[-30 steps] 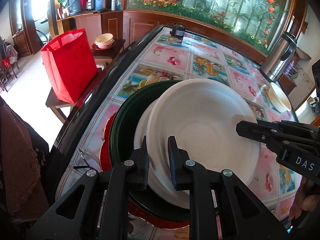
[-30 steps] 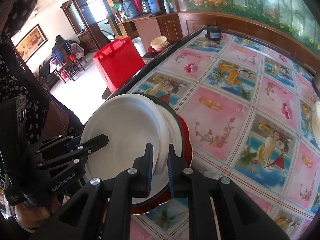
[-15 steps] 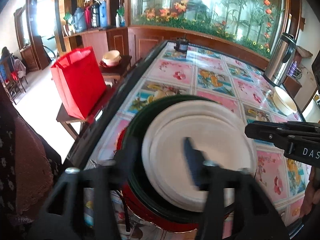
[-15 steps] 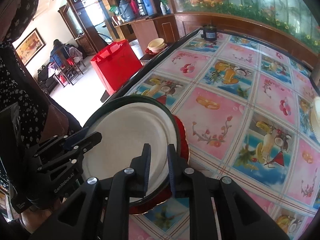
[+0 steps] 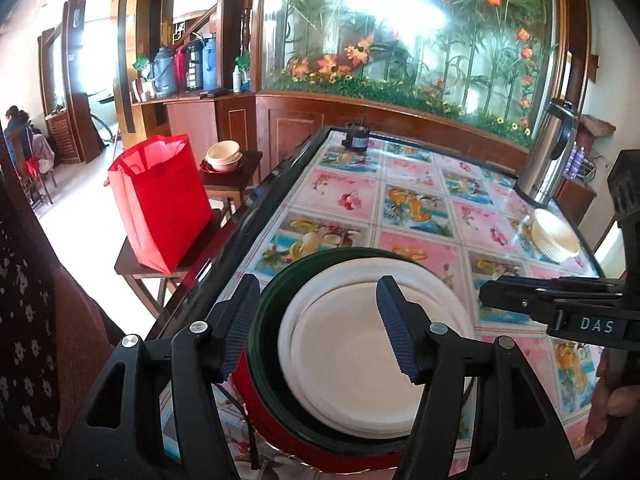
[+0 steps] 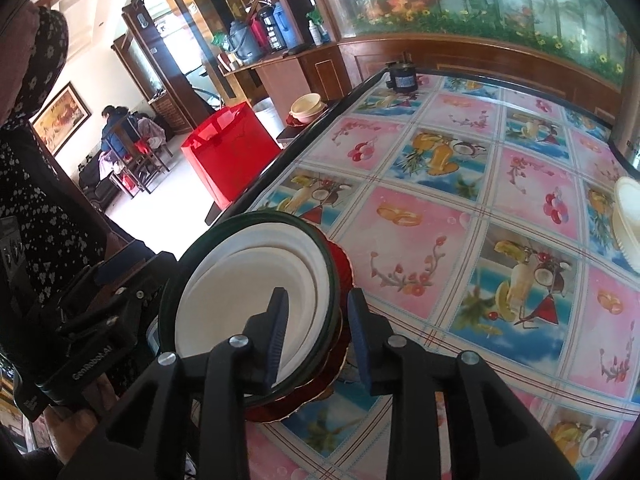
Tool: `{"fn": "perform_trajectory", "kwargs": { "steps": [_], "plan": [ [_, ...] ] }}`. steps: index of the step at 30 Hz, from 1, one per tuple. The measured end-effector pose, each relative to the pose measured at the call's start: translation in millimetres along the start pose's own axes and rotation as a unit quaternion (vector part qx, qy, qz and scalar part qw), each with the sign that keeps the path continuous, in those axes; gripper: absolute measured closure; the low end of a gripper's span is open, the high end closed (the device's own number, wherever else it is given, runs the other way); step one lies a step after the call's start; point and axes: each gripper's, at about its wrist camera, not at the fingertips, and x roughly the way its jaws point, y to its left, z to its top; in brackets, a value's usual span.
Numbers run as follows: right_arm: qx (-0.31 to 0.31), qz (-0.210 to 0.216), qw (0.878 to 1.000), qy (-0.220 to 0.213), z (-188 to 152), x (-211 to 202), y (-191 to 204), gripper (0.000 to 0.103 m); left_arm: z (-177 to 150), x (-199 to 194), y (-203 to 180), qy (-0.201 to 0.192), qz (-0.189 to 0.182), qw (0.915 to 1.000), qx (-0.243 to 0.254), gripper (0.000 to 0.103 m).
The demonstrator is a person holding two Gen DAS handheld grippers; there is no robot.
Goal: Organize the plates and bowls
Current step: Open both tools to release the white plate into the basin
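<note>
White plates lie in a dark green dish on a red plate. The tablecloth shows pink and blue fruit-and-flower squares. A red bag stands at centre left, a cream bowl at right.

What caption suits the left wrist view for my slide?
Open left gripper above round white plates nested in a dark green plate on a red plate.

A red bag stands on a low side table ahead and left of the tool, off the surface's edge. A steel flask rises ahead to the right. A small dark jar sits far ahead near the planted glass wall.
</note>
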Motion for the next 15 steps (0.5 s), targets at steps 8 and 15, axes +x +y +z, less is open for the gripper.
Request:
{"fn": "perform_trajectory", "kwargs": {
  "steps": [8,15],
  "plan": [
    [0.012,0.001,1.0,-0.014,2.3,-10.8,-8.2,0.073,6.5,-4.0,-8.4,-0.006,-0.024,0.9997,0.003,0.042],
    [0.011,-0.002,1.0,-0.026,8.5,-21.9,-13.7,0.071,11.8,-2.1,-11.6,-0.008,-0.032,0.9995,0.002,0.042]
  ]
}}
